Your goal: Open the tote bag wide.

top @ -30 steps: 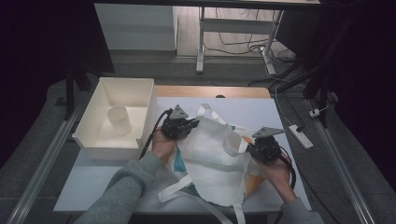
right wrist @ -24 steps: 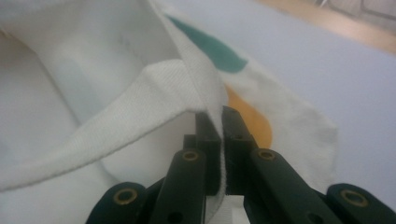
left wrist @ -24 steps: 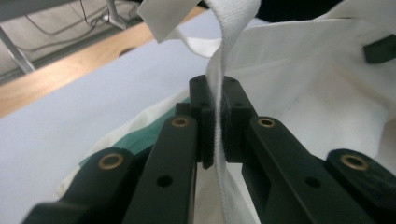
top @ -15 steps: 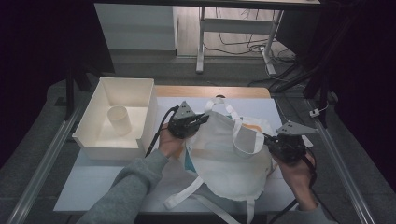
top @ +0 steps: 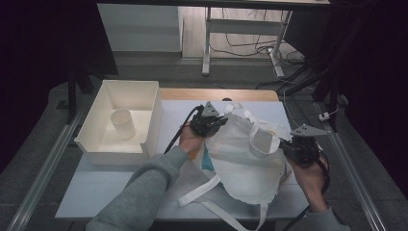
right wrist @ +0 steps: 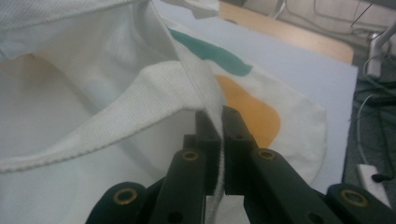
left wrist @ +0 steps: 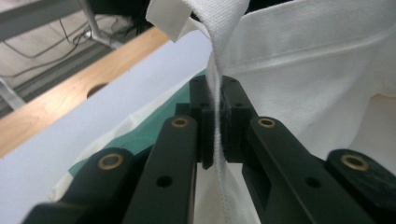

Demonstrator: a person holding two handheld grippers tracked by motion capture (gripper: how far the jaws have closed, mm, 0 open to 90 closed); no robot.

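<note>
A white cloth bag (top: 245, 159) with teal and orange patches hangs stretched between my two grippers over the table. My left gripper (top: 217, 126) is shut on the bag's rim at its left side; the left gripper view has the cloth edge (left wrist: 215, 84) pinched between the black jaws of that gripper (left wrist: 215, 126). My right gripper (top: 287, 147) is shut on the rim at the right; in the right gripper view the hem (right wrist: 205, 100) runs into the closed jaws of this gripper (right wrist: 220, 135). White straps (top: 202, 197) trail from the bag toward the table's front edge.
A cream open box (top: 91, 139) stands on the table's left part, with a pale cup (top: 122, 124) inside it. The pale sheet on the table (top: 115, 187) ends near a wooden strip (top: 216, 94) at the back. A table frame and cables lie on the floor beyond.
Both hands have moved apart and the right one has risen, so the bag's mouth is spread wider between them. The bag lies more stretched than a second ago.
</note>
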